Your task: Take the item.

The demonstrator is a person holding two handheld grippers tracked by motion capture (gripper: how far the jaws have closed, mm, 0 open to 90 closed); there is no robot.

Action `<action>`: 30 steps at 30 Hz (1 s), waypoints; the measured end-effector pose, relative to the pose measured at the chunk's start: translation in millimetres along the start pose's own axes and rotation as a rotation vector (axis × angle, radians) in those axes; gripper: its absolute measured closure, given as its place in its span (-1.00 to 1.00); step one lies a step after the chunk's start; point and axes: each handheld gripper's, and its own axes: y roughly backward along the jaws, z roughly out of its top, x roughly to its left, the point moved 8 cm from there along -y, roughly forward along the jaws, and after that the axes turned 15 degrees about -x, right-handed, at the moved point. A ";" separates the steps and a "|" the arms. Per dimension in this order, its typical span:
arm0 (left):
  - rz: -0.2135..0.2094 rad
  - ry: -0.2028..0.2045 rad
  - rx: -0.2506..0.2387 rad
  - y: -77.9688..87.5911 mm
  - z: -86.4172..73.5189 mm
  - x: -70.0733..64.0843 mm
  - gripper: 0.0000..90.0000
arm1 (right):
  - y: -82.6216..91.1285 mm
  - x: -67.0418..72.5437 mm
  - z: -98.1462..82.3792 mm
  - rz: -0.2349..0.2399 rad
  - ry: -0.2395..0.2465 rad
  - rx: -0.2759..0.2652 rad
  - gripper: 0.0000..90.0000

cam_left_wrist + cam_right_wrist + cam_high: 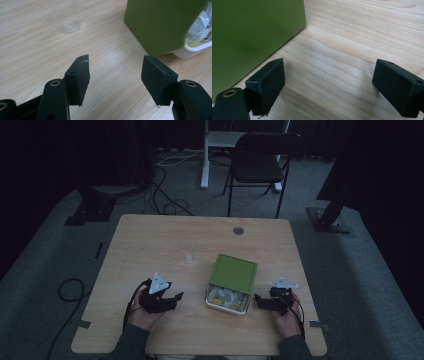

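Near the front edge of the tabletop: the white box (227, 299) with its green lid (234, 272) stands right of centre, between the 2 grippers.
Lid position: slid or tilted back toward the far edge, so the front strip of the box is uncovered and pale wrapped contents show there.
Left gripper (175, 297): well apart from the box on its left side, jaws spread wide, nothing between them; in the left gripper view its fingertips (79, 72) hang over bare wood, with the lid (160, 23) ahead and to the right.
Right gripper (259, 300): just beside the box's right front corner, jaws also spread and empty; in the right gripper view the green lid (249, 37) looms close at the left, bare tabletop (352, 37) between the pads.
Nearer hand: the right one, by my reading; the left has more table to cross.
Box axis: long side runs roughly from front edge to far edge, slightly skewed toward the right far corner.
Deciding relation: the lid lies inward of each gripper, so either must close in sideways.
Clear cup (188, 257): stands beyond the left gripper, toward the middle of the tabletop, faint and hard to outline.
Hard to make out: what the contents are; whether the lid is hinged or loose; whether the right gripper touches the box.
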 end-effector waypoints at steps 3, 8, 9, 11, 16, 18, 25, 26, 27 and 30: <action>-0.016 -0.003 -0.001 -2.2 2.4 -5.8 -0.09 | 0.0 0.0 0.0 0.000 0.000 0.000 -0.76; -0.044 -0.007 -0.006 -5.4 7.9 -15.7 -0.09 | 0.0 0.0 0.0 0.000 0.000 0.000 -0.76; -0.044 -0.007 -0.006 -5.4 7.9 -15.7 -0.09 | 0.0 0.0 0.0 0.000 0.000 0.000 -0.76; -0.059 -0.019 -0.010 -6.2 12.2 -22.2 -0.09 | 0.0 0.0 0.0 0.000 0.000 0.000 -0.77; -0.084 -0.026 -0.017 -7.7 18.1 -32.3 -0.08 | 0.0 0.0 0.0 0.000 0.000 0.000 -0.76; -0.097 -0.031 -0.017 -8.4 20.0 -36.4 -0.08 | 0.0 0.0 0.0 0.000 0.000 0.000 -0.76; -0.126 -0.044 -0.019 -11.5 24.7 -48.4 -0.06 | 0.0 0.0 0.0 0.000 0.000 0.000 -0.76; -0.134 -0.048 -0.015 -11.9 24.9 -50.1 -0.05 | 0.0 0.0 0.0 0.000 0.000 0.000 -0.76; -0.139 -0.049 -0.015 -12.5 25.2 -51.9 -0.04 | 0.0 0.0 0.0 0.000 0.000 0.000 -0.76; -0.152 -0.052 -0.013 -13.6 25.9 -57.1 -0.02 | 0.0 0.0 0.0 0.000 0.000 0.000 -0.76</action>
